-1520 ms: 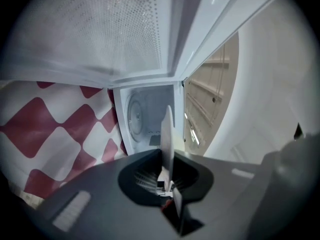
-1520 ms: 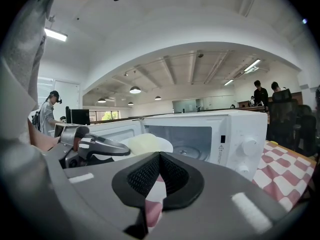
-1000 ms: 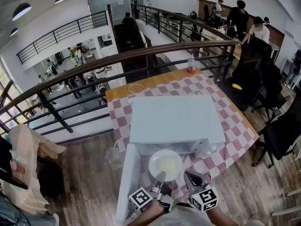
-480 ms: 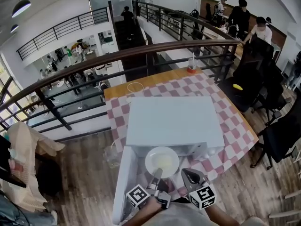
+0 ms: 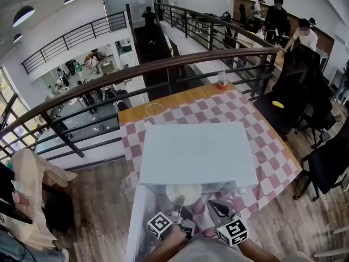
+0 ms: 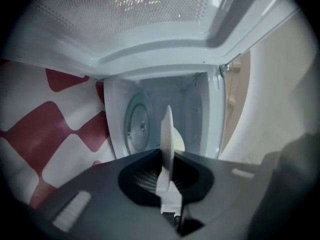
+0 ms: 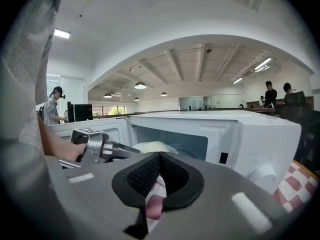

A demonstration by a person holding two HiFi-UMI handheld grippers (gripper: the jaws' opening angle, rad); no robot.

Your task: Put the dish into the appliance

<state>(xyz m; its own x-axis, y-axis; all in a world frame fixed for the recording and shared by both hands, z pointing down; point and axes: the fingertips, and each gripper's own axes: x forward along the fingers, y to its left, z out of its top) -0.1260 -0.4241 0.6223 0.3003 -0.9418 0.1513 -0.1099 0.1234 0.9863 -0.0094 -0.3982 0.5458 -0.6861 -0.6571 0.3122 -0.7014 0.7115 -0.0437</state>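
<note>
Gripping the white dish (image 6: 167, 129) by its near rim, the left gripper (image 6: 167, 174) has its 2 jaws pressed tight on the thin edge, with no gap either side of it. That gripper is rolled onto its side, so in its own view the dish stands edge-on and the red-and-white checked cloth (image 6: 55, 139) fills the left. It reaches forward from the person's bare forearm (image 7: 52, 144) toward the white microwave (image 5: 196, 152).

From the head view the dish sits at the mouth of the oven cavity, its far half under the microwave's top edge and its near half out over the sill. Beyond it, inside the cavity, is the round turntable (image 6: 137, 129). The microwave door (image 5: 135, 222) hangs open at the near left.

Just right of the left one, the right gripper (image 7: 159, 156) points at the microwave's front with its 2 jaws closed tip to tip and nothing between them; only the cloth shows behind them.

Each gripper carries 1 cube with black-and-white square markers (image 5: 159, 225), patterns rather than letters. A small dark label (image 7: 222, 158) on the microwave's front panel is too small to read.
</note>
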